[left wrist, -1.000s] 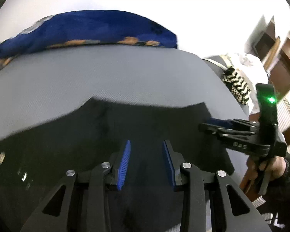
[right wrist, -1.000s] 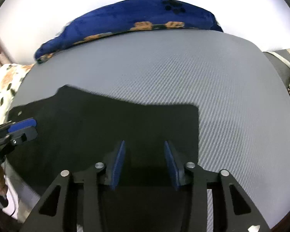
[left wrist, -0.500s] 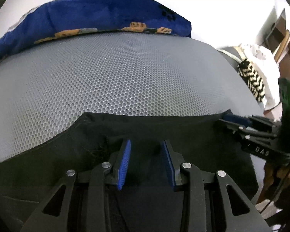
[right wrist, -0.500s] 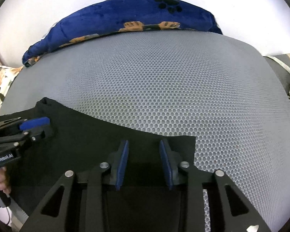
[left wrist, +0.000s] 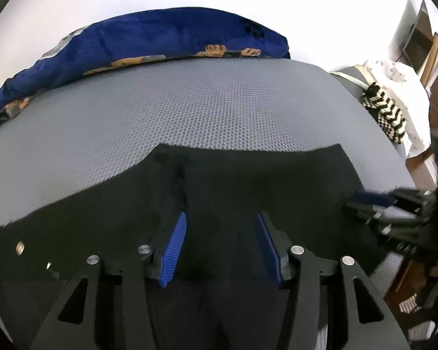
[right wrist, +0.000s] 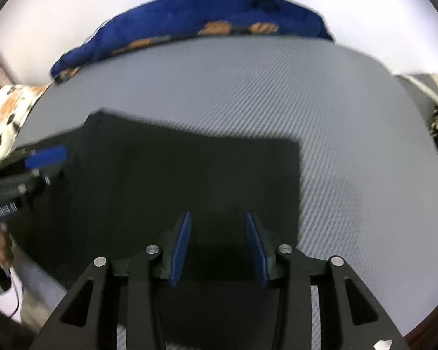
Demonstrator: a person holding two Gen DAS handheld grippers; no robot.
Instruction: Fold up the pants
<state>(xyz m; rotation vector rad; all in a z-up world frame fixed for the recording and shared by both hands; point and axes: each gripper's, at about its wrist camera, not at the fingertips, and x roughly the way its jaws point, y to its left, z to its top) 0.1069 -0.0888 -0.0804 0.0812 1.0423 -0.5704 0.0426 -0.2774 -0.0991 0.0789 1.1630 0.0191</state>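
- Two wrist views, both over black pants [left wrist: 248,192] spread flat on a grey mesh-textured surface [left wrist: 219,110], near its front edge.
- Left gripper [left wrist: 222,245]: blue pads apart, nothing between them but the cloth lying below; same for right gripper [right wrist: 217,246], pads spread, clamped on nothing.
- Seen only from the left wrist: a metal button [left wrist: 20,247] at far left on the fabric, a crease running up from between the fingers, a black-and-white zigzag cloth [left wrist: 385,110] at right, wooden furniture beyond.
- Seen only from the right wrist: a spotted white-and-orange fabric [right wrist: 5,116] at left, plus a clean square right-hand corner of the pants.
- Common to both: a blue blanket [right wrist: 207,20] with orange patches along the far edge.
- Long axis of the pants lying left to right across the surface, far edge straight; which end is the waist, cannot tell for sure.
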